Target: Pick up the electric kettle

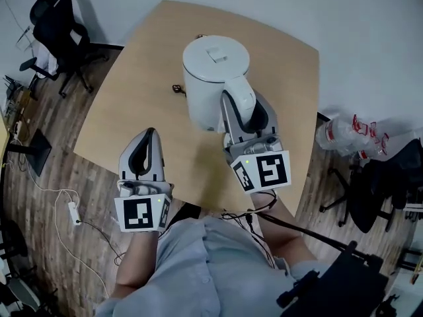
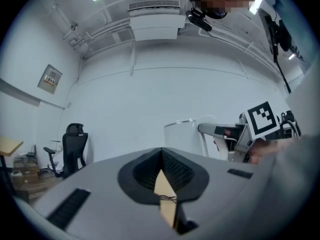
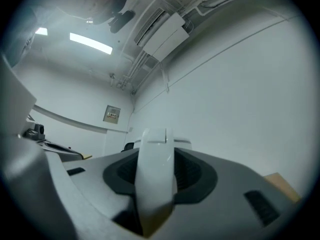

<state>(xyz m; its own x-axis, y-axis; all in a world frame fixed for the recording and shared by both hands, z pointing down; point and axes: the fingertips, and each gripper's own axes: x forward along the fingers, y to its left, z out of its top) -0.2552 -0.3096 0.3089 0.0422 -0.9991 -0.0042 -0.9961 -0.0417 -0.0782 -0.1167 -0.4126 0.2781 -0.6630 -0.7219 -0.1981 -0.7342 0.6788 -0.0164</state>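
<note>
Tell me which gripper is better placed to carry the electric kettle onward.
Right. The right gripper is clamped on the handle of the electric kettle. The left gripper is shut, empty and apart from the kettle, over the table.

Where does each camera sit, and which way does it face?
Head view: on the person's head, steeply down at table and kettle; torso, left tool, right tool show.
Left gripper view: on left tool, level along its shut jaws toward a wall; right tool at right.
Right gripper view: on right tool, along jaws clamped on kettle handle.
Shared: all see the kettle.
</note>
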